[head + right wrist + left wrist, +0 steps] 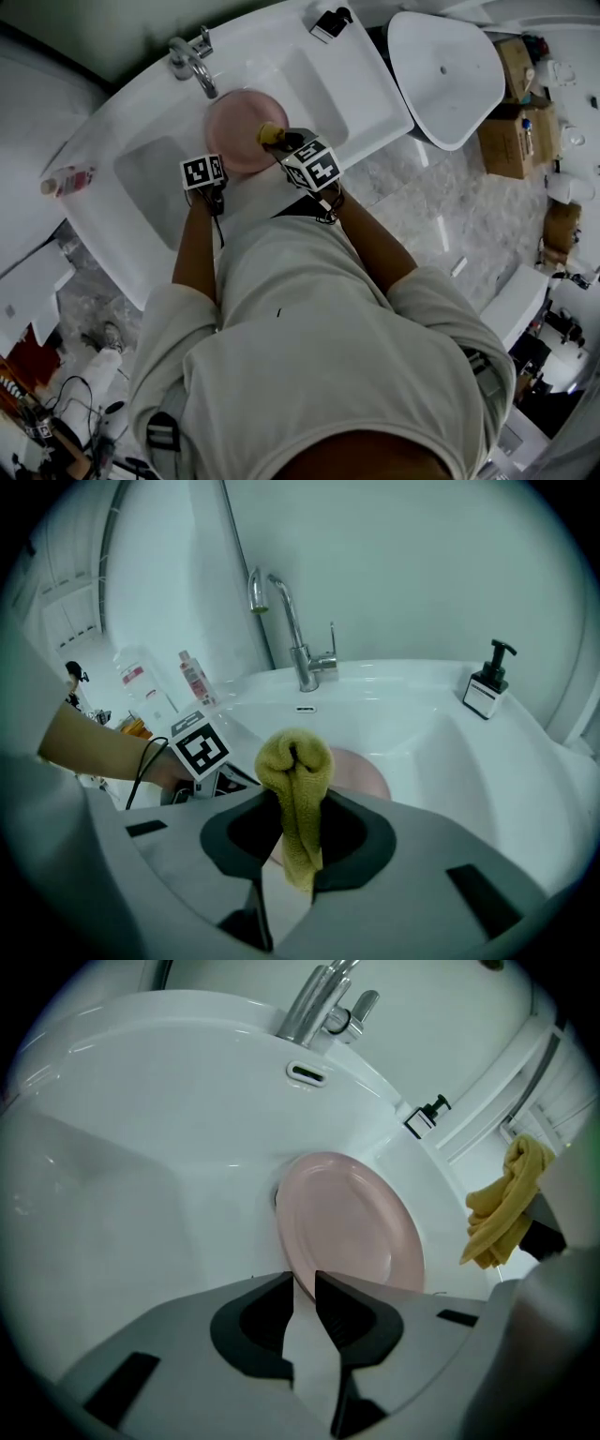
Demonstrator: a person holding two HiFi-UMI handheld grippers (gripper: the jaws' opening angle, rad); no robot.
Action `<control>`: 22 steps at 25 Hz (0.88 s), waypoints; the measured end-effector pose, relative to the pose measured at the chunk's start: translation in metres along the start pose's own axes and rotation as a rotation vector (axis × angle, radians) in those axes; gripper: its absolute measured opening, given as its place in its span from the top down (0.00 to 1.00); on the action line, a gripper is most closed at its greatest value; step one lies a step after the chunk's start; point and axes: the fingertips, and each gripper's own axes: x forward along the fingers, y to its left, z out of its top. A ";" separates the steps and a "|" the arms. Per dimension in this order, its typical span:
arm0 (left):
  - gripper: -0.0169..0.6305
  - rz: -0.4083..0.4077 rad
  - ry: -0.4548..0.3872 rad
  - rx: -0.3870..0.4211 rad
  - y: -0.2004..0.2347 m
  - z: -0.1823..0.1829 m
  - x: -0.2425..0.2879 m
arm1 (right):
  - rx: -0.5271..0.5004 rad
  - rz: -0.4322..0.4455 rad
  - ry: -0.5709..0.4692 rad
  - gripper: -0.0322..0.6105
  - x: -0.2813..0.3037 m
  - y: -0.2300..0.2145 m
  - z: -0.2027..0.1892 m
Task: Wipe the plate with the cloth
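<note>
A pink plate leans in the white sink basin, its face turned toward me in the left gripper view. My left gripper sits at the plate's near rim; its jaws stand a narrow gap apart with the rim just at the tips. In the head view the left gripper is at the plate's lower left. My right gripper is shut on a bunched yellow cloth, held above the plate's near right edge. The cloth hangs clear of the plate.
A chrome faucet stands behind the basin and a black pump dispenser at its right corner. Bottles stand on the left ledge. A white toilet and cardboard boxes are to the right.
</note>
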 end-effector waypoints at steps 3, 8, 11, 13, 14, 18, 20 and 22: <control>0.79 -0.017 -0.001 0.015 0.001 0.000 -0.002 | 0.033 -0.021 -0.025 0.82 -0.011 0.006 -0.002; 0.71 -0.031 -0.031 0.030 -0.003 0.002 -0.015 | 0.072 -0.089 -0.064 0.82 -0.033 0.005 -0.008; 0.72 -0.031 -0.102 0.028 -0.007 0.003 -0.040 | 0.054 -0.157 -0.090 0.82 -0.046 0.005 -0.013; 0.78 -0.027 -0.180 0.036 -0.014 0.007 -0.063 | 0.069 -0.162 -0.112 0.83 -0.051 0.006 -0.016; 0.84 -0.017 -0.223 0.044 -0.018 0.009 -0.075 | 0.081 -0.151 -0.124 0.82 -0.052 0.006 -0.016; 0.92 0.038 -0.337 0.117 -0.042 0.010 -0.113 | 0.075 -0.110 -0.161 0.82 -0.053 0.007 -0.011; 0.92 0.055 -0.360 0.155 -0.061 0.004 -0.126 | 0.065 -0.097 -0.171 0.82 -0.059 0.010 -0.012; 0.92 0.073 -0.392 0.159 -0.079 -0.002 -0.139 | 0.052 -0.074 -0.188 0.83 -0.068 0.014 -0.010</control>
